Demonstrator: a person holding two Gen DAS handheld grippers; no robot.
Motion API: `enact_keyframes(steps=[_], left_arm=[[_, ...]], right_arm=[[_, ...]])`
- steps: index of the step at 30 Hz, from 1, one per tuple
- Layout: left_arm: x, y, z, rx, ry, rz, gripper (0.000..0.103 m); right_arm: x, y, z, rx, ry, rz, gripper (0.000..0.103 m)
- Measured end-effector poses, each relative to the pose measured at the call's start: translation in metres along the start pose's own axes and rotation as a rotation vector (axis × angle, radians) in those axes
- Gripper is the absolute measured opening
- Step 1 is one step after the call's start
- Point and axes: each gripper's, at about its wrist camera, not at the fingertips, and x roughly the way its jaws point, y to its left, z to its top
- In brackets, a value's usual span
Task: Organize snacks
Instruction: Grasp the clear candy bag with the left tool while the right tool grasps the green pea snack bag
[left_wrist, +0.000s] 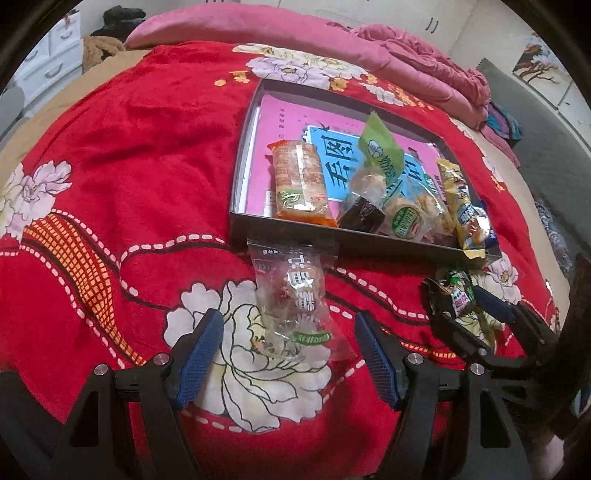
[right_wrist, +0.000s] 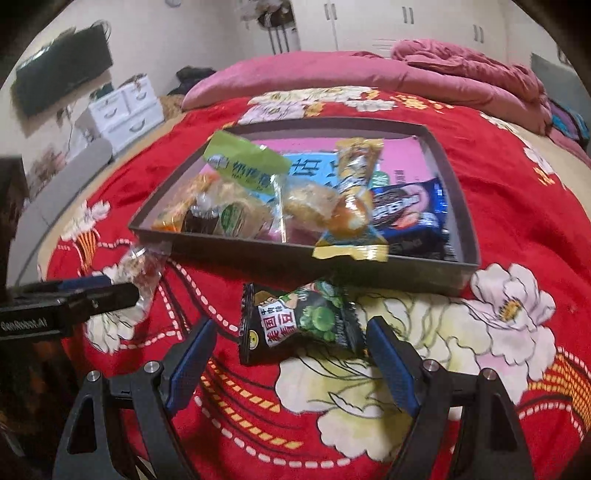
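Reaching for the last loose snacks: left tongs (left_wrist: 290, 354) spread around a clear plastic pastry packet (left_wrist: 295, 295), right tongs (right_wrist: 291, 363) spread around a black-and-green crinkly bean packet (right_wrist: 299, 321), both on the red floral blanket (left_wrist: 129, 166) beside the shallow dark cardboard tray (right_wrist: 469, 221). Next, I judge: squeeze, lift, drop inside.

Both grippers were black, angular frames with blue ribbed pads (left_wrist: 195, 354) and silver screws (right_wrist: 152, 366). White lettering (partly legible) marked the left gripper (right_wrist: 122, 286) at middle left.
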Motion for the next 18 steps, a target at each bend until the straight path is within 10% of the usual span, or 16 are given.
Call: enact_keyframes(steps=[8, 18], left_arm=[[0.009, 0.0, 0.006, -0.011, 0.006, 0.0, 0.075], [0.02, -0.012, 0.011, 0.011, 0.008, 0.016, 0.075]], right_arm=[[0.013, -0.004, 0.004, -0.025, 0.011, -0.032, 0.081], [0.01, -0.001, 0.004, -0.047, 0.018, 0.015, 0.046]])
